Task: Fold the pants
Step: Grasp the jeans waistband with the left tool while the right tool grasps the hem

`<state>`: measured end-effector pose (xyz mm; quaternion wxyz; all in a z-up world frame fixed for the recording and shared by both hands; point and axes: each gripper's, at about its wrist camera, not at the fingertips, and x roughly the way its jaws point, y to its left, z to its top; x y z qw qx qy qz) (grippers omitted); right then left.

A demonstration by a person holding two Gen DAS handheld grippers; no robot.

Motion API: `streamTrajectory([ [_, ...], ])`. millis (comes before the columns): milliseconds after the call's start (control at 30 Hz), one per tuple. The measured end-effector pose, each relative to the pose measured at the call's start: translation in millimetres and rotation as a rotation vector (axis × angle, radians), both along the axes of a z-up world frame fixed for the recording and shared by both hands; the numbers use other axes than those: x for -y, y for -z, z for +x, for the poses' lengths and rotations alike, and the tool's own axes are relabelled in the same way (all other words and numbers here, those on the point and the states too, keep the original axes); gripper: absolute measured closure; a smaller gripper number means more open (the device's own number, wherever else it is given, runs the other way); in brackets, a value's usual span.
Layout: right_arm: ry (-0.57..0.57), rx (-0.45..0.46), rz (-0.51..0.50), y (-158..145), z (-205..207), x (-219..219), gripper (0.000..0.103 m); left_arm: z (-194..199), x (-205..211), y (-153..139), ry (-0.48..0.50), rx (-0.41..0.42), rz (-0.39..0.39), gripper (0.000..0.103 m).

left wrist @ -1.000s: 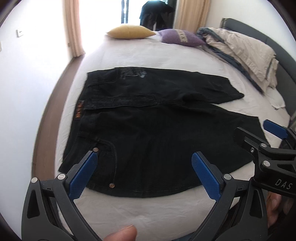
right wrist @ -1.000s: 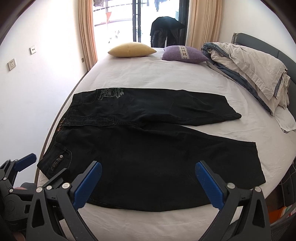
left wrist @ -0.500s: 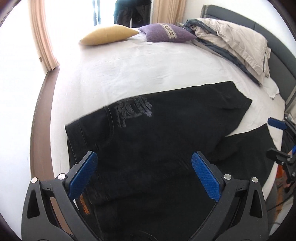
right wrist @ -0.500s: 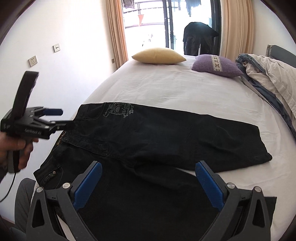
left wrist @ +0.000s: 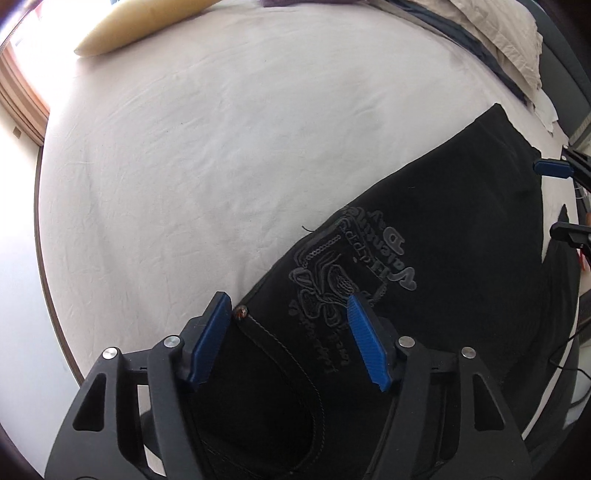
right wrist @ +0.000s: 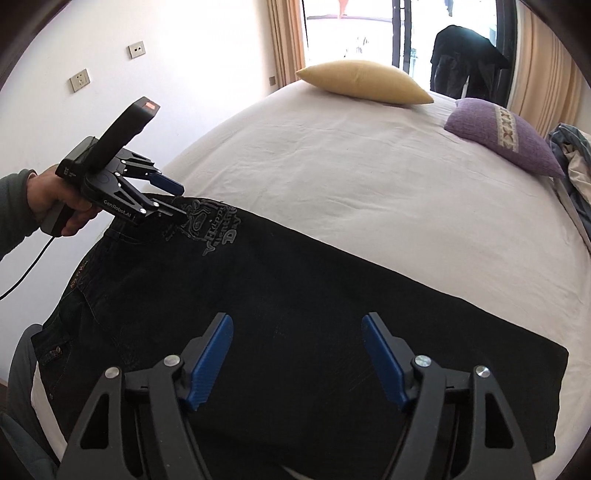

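Left gripper [right wrist: 173, 201]: blue-padded fingers parted, poised at the waist corner of the black denim pants [right wrist: 295, 314], gripping nothing. Pants lie flat on white-sheeted bed [right wrist: 369, 166]. Right gripper [right wrist: 297, 356]: fingers spread wide above the leg, empty.

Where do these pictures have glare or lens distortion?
Left wrist view: the upper left corner is overexposed, the yellow pillow is washed pale, and the bed edge bends into a curve. Right wrist view: the window is overexposed to white, and the black pants show little detail beyond the embroidery.
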<state>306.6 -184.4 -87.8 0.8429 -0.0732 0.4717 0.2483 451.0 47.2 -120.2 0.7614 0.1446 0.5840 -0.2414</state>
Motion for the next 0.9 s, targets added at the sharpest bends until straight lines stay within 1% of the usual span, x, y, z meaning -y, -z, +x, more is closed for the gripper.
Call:
streamTrajectory([
  [33, -0.012, -0.006, -0.002, 3, 7, -1, 0.031, 4, -2, 3, -0.003, -0.009, -0.001, 0.042],
  [100, -0.038, -0.018, 0.001, 8, 19, -4, 0.035, 11, -7, 7, -0.014, -0.031, -0.013, 0.042],
  [167, -0.064, -0.023, 0.007, 10, 29, -7, 0.035, 15, -9, 11, -0.008, -0.048, -0.017, 0.042],
  [367, -0.161, -0.044, 0.003, 10, 42, -24, 0.038, 20, -5, 18, 0.03, -0.07, 0.019, 0.043],
  [400, -0.174, -0.047, -0.003, 11, 44, -27, 0.038, 20, -3, 20, 0.036, -0.076, 0.023, 0.05],
  [433, -0.186, -0.05, -0.011, 11, 47, -31, 0.039, 20, -1, 22, 0.041, -0.089, 0.014, 0.063],
  [467, -0.199, -0.054, -0.02, 12, 50, -35, 0.04, 18, 1, 22, 0.049, -0.097, 0.006, 0.071],
  [500, -0.214, -0.057, -0.029, 12, 52, -39, 0.044, 15, 4, 21, 0.061, -0.093, 0.006, 0.083],
  [533, -0.23, -0.061, -0.038, 13, 55, -44, 0.046, 11, 7, 19, 0.07, -0.08, 0.011, 0.092],
  [600, -0.26, -0.071, -0.063, 14, 60, -54, 0.054, -2, 10, 10, 0.093, -0.021, 0.025, 0.094],
  [700, -0.313, -0.062, -0.115, 16, 66, -69, 0.06, -26, 10, -10, 0.108, 0.069, 0.002, 0.095],
  [833, -0.36, -0.038, -0.161, 16, 73, -82, 0.06, -64, -1, -31, 0.146, 0.171, -0.005, 0.096],
  [900, -0.385, -0.025, -0.199, 17, 76, -89, 0.061, -81, 0, -38, 0.173, 0.231, 0.008, 0.096],
])
